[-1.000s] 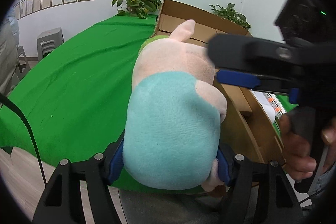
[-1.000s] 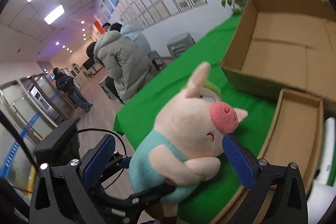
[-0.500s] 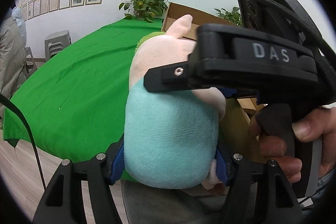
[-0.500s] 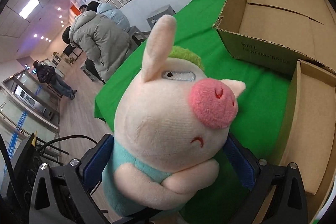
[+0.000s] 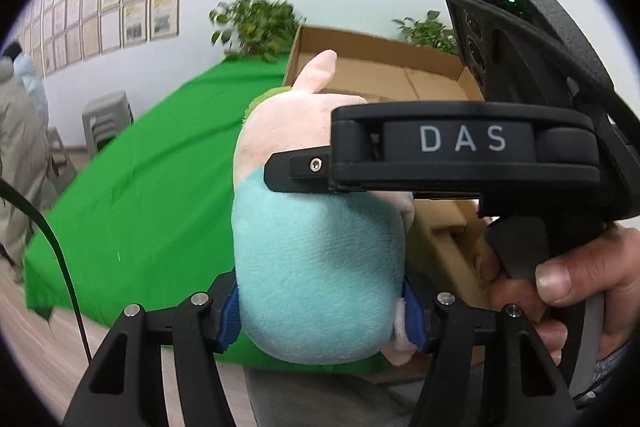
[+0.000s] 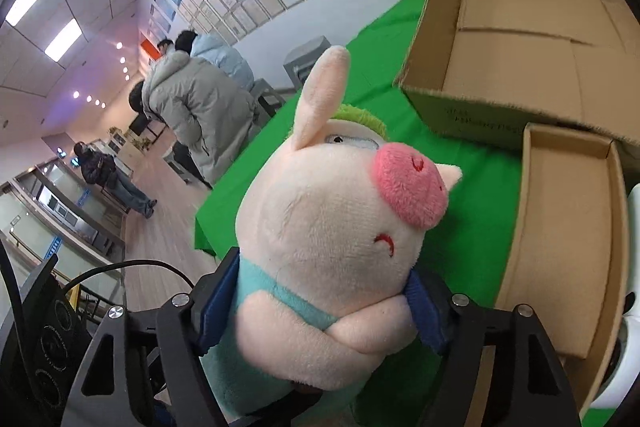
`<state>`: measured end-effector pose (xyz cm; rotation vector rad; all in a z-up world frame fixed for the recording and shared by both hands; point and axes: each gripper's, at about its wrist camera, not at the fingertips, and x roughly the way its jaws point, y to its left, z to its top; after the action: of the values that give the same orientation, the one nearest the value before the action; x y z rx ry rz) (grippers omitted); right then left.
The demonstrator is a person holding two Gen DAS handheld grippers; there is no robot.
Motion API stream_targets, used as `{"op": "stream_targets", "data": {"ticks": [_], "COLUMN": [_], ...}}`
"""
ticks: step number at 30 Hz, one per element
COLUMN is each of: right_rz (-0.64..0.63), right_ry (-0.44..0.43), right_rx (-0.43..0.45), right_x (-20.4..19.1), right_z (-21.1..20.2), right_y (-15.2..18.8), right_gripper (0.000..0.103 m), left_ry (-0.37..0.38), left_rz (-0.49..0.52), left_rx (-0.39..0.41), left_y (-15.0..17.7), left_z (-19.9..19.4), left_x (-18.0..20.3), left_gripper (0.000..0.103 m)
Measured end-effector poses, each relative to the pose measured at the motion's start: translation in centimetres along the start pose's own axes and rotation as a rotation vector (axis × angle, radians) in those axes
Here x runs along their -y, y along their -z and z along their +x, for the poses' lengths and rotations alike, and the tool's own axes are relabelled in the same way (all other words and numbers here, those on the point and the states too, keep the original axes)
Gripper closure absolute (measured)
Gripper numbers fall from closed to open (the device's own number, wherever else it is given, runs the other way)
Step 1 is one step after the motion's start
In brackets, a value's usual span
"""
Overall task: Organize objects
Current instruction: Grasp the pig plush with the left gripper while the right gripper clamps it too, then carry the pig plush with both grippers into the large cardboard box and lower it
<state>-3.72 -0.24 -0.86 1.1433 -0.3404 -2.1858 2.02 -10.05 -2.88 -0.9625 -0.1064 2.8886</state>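
Observation:
A plush pig (image 5: 316,267) with a pink head, green hair tuft and teal body hangs in the air in front of the green table. My left gripper (image 5: 320,311) is shut on its teal lower body. My right gripper (image 6: 320,303) is shut on its neck and arms, just below the head (image 6: 340,227); it also shows in the left wrist view as a black body marked DAS (image 5: 460,147) crossing the pig from the right. The pig's legs are hidden.
A large open cardboard box (image 6: 520,39) stands on the green tablecloth (image 5: 140,195) at the back. A smaller open cardboard box (image 6: 568,227) lies nearer, right of the pig. A white object (image 6: 630,267) sits at the far right. People stand off the table's left end.
My right gripper has moved in from beside the pig and closed around its neck. The left gripper has kept its hold on the body throughout.

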Motion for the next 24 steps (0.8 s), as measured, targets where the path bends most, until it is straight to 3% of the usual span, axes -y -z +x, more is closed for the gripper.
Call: {"op": "stream_targets", "data": {"ticks": [4,9,14,19,21,22,24], "right_rz": [-0.039,-0.145,-0.235,-0.251,-0.243,-0.175,-0.239], "right_ry": [0.001,0.024,0.087,0.103,0.088,0.099,0.102], "right_rx": [0.132,0.346,0.459,0.466,0.440,0.422,0.441], "right_x": [-0.7,-1.8,-3.3,-2.2,-0.9,-0.1,0.9], "right_z": [-4.0,-11.2,-17.1,-18.3,-17.6,-16.9,-15.8], "right_y": [-2.7,-9.6,-15.9,-20.9,-22.7,-23.3,-23.4], "right_gripper": [0.032,0.033,0.033,0.033,0.034,0.034,0.035], "left_ry": [0.007,0.030,0.074,0.077,0.084,0.098,0.043], "left_rz": [0.068,0.187,0.223,0.213,0.198,0.176,0.141], "left_rx": [0.109,0.318,0.436,0.419,0.360,0.337,0.270], "left_y": [-3.9,-11.6,-17.5,-21.1,-21.9,-21.9,-21.4], "left_z": [-0.8,-1.5,-1.3,1.2,3.4,4.2,4.4], "left_x": [1.4,3.8,5.5,5.3,4.4,3.7,3.8], "left_gripper": [0.040,0.040,0.040,0.040,0.040,0.040,0.040]}}
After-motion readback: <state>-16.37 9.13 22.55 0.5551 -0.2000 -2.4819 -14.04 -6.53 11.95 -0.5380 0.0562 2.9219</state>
